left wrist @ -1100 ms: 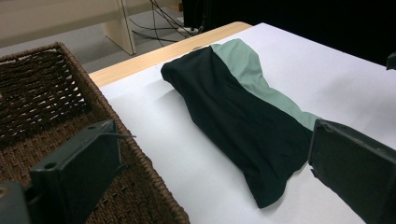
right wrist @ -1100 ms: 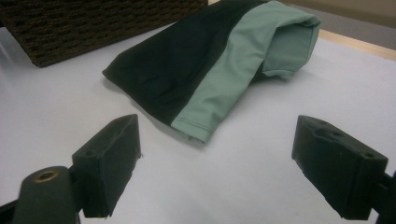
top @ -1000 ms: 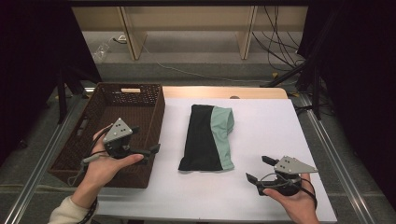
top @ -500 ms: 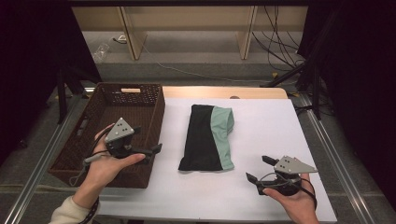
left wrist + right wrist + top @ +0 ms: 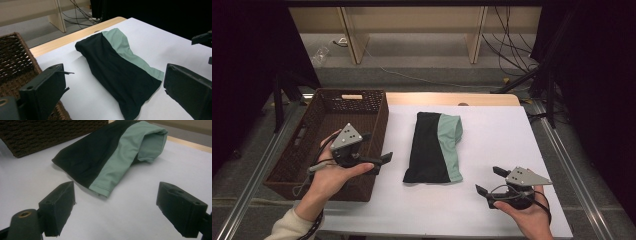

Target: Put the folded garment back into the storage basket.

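A brown wicker basket (image 5: 312, 145) sits along the table's left edge, and the left gripper (image 5: 379, 159) hovers over its right rim, jaws spread wide, holding nothing. The folded black-and-green garment (image 5: 433, 147) lies mid-table, nearer the far edge, apart from both tools. Toward the near right corner the right gripper (image 5: 487, 181) hangs just above the white table cover (image 5: 492, 135), jaws likewise wide apart and empty. The step in hand looks like a reach for the cloth: come in low at its near hem, probably several layers thick, and pinch them all so the fold holds.
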### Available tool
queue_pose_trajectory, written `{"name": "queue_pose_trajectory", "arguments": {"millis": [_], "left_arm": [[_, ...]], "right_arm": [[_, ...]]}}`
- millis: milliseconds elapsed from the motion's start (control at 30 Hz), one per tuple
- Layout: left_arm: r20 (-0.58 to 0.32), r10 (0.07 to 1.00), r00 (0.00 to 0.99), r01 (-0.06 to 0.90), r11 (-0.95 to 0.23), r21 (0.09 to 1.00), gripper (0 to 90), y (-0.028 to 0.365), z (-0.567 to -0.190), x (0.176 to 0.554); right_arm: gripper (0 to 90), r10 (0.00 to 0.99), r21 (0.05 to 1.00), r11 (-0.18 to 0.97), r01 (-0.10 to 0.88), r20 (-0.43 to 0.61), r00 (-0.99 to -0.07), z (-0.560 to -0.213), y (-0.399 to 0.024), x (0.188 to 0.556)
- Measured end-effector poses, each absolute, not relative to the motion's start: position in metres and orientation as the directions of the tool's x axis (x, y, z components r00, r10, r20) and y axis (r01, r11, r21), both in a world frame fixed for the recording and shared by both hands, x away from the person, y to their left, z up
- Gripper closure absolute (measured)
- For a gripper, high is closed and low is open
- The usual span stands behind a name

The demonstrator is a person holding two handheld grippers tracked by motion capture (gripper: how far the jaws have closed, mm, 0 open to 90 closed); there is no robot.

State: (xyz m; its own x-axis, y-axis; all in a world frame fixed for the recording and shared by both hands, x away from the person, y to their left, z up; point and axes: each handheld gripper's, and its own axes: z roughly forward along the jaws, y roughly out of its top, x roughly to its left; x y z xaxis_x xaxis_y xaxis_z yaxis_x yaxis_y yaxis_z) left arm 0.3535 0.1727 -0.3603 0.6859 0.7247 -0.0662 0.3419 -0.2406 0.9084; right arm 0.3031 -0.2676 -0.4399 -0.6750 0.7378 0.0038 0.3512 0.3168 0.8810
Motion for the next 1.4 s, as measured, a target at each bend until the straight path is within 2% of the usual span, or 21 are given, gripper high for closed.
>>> {"name": "queue_pose_trajectory", "arguments": {"millis": [1400], "left_arm": [[-0.066,0.669,0.74,0.349,-0.298,0.888,3.9,0.122,-0.366,0.37]], "right_arm": [[16.2,0.74,0.882,0.317,0.349,0.001,-0.673,-0.44,-0.268,0.303]]}}
